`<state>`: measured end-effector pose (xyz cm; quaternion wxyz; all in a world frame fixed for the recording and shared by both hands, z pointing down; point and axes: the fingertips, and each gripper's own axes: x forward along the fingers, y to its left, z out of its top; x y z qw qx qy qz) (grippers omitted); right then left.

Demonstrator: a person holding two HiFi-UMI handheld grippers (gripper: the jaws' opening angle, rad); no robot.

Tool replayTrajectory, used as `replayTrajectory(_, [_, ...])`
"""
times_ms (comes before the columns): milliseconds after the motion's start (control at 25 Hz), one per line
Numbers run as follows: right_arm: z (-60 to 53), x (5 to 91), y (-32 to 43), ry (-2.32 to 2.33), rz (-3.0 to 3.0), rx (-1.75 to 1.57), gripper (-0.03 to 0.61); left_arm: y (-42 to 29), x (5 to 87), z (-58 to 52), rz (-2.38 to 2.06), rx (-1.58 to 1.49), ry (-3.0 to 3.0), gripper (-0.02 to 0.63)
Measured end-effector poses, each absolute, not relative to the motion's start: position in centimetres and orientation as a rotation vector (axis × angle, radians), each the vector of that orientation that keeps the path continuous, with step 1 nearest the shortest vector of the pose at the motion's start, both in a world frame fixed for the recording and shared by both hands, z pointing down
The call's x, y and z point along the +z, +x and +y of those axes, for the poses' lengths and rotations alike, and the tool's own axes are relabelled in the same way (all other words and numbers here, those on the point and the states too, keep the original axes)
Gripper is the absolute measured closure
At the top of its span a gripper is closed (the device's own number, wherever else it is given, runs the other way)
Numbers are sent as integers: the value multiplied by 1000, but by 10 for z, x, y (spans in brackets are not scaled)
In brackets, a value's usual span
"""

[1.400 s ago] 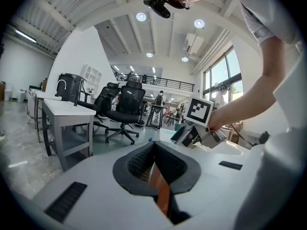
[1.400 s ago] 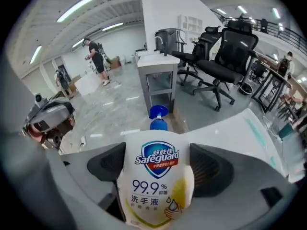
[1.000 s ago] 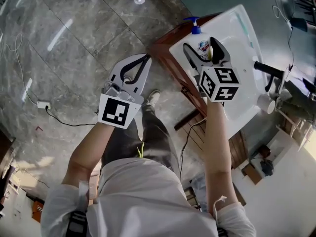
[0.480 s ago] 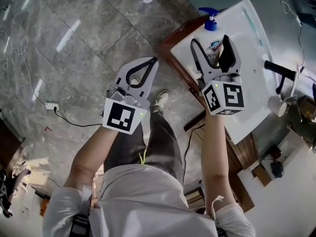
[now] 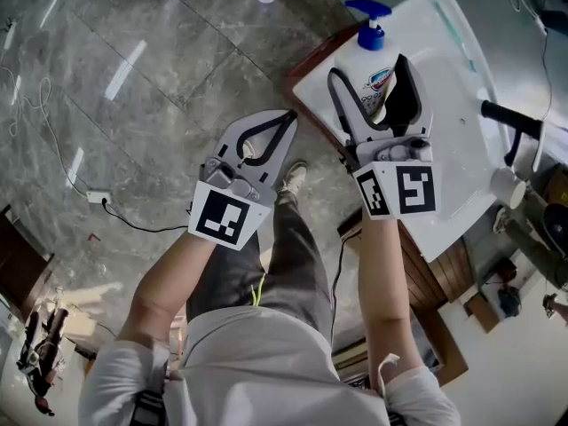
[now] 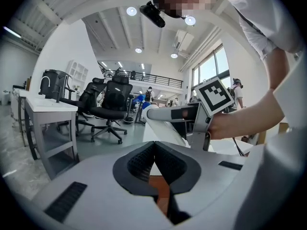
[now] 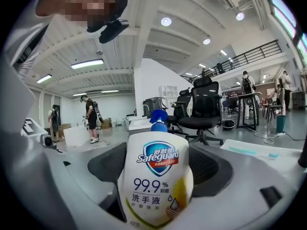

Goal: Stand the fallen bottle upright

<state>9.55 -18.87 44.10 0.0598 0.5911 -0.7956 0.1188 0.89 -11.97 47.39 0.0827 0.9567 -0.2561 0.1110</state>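
Got the right gripper (image 5: 368,67) clamped on the bottle (image 7: 156,181) here, jaws pressed against both sides of the white body; lined up lengthwise along the jaws, base toward the gripper's body, with the blue pump (image 5: 367,20) poking out past the tips; can read a blue shield logo and "99.9%" on the label (image 5: 376,82) in the right gripper view. Held over the near corner of the white tabletop (image 5: 448,47), close to the edge; can't tell resting on it from lifted just off it, and can't call it properly upright or tilted either.

Left gripper (image 5: 286,119) empty, jaws shut tight together with nothing in between, plain as day in the left gripper view; hanging out over the grey marbled floor (image 5: 106,78), beside the tabletop and to the left of the right gripper, not touching it.

Also spotted: a shoe (image 5: 292,177) on the floor, showing just beside the left gripper in the head view; a white cup (image 5: 506,185) off by the right side of the tabletop, well apart from the bottle; a couple of black office chairs (image 6: 112,104) way back in the left gripper view.
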Motion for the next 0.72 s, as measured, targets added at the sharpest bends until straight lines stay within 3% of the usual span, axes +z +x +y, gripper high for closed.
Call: replayTrajectory(720, [-180,426,94,1765,-2630,226,212,79,493,-80,-434,233,2917,597])
